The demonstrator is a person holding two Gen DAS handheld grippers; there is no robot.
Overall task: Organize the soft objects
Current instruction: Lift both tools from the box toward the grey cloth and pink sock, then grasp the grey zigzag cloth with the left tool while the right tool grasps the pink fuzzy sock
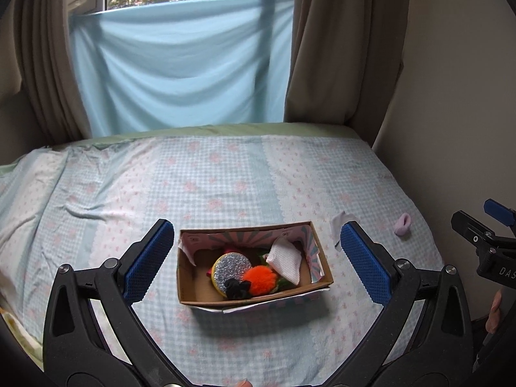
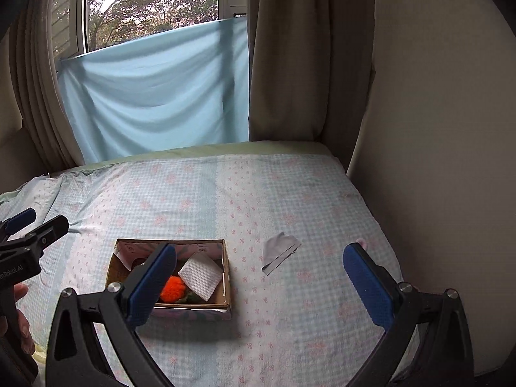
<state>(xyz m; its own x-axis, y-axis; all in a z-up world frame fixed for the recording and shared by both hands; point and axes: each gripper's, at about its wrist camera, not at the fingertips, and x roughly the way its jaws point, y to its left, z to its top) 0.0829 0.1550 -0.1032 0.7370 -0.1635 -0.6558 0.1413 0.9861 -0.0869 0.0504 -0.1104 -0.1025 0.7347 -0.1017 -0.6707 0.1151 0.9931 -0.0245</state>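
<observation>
Both of my grippers hang wide open above the bed (image 2: 290, 200) and carry nothing. The left gripper (image 1: 254, 261) frames the cardboard box (image 1: 317, 285) straight ahead at twelve o'clock. The box already holds a white cloth pad (image 1: 285, 262), an orange pompom (image 1: 259, 280), a glittery round sponge (image 1: 230, 269) and something small and black (image 1: 237, 288).

Two soft things are not yet in it. A grey cloth scrap (image 2: 279, 254) lies flat on the bed cover, just beside the box on its right. From the right gripper (image 2: 258, 282) it sits at about twelve o'clock, a little beyond the fingertips. Its long axis runs on a slant, from seven o'clock up to one o'clock. A small pink roll (image 1: 403, 224) lies farther right, at about two o'clock from the left gripper. In the right wrist view it is almost hidden behind the right finger.

I judge the right gripper the nearer one for both loose pieces. The left is centred on the box, and the scrap sits partly behind its right finger. The scrap looks thin and flat, so I would close across its short width, square to that slant, and pinch down into the soft cover to raise an edge.

There is open bed all round the scrap. The box wall at nine o'clock from it is the one thing to keep clear of. The pink roll lies nearer the bed's right edge and the wall, so there is less room there.
</observation>
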